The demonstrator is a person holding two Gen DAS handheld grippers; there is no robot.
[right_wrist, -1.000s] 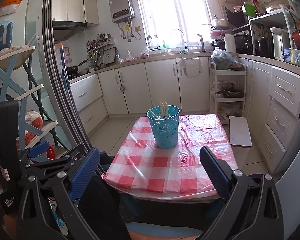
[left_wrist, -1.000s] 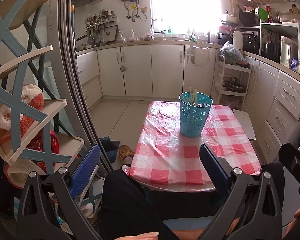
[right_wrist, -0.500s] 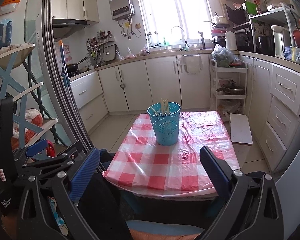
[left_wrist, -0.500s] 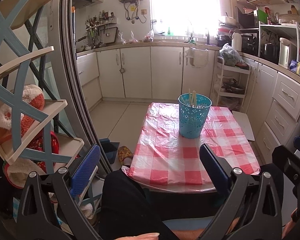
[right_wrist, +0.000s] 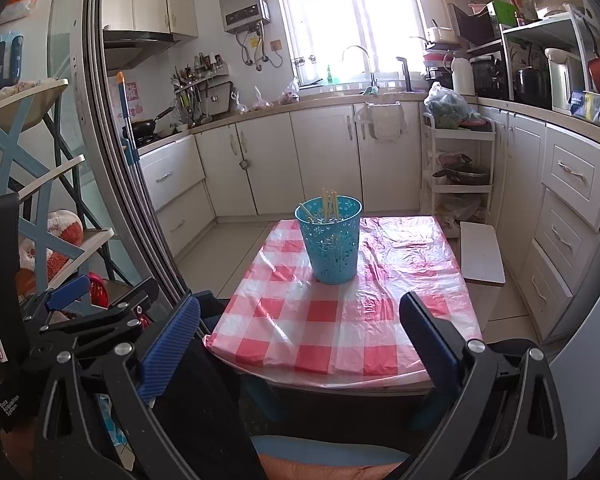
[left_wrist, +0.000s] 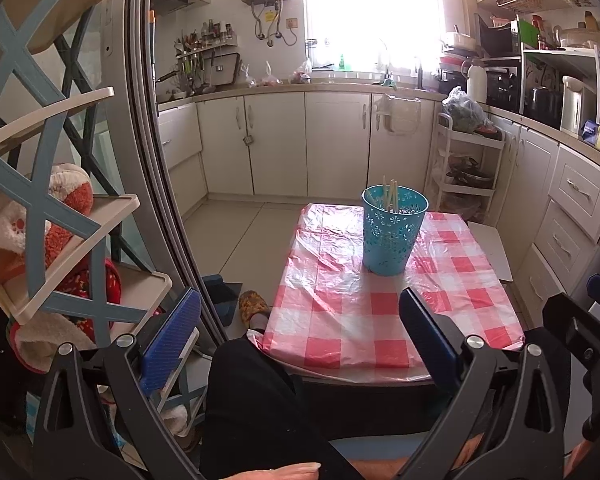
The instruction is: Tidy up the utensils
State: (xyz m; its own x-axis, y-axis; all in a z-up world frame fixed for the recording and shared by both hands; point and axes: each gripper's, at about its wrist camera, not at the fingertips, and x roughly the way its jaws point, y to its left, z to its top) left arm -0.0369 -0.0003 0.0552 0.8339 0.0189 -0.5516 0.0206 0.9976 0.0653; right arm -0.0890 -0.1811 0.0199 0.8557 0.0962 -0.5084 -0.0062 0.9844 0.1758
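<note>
A blue perforated plastic basket stands upright on the red-and-white checked tablecloth, with several pale chopsticks sticking up inside. It also shows in the right wrist view, chopsticks inside. My left gripper is open and empty, held back from the table's near edge. My right gripper is open and empty, also short of the near edge. The left gripper shows at the left of the right wrist view.
A blue-and-cream shelf rack with soft toys stands on the left by a sliding door frame. A white board lies right of the table. Kitchen cabinets and a white trolley line the right and back.
Both views have shifted slightly; the basket sits a little lower and nearer in each. Both grippers stay open and empty.
</note>
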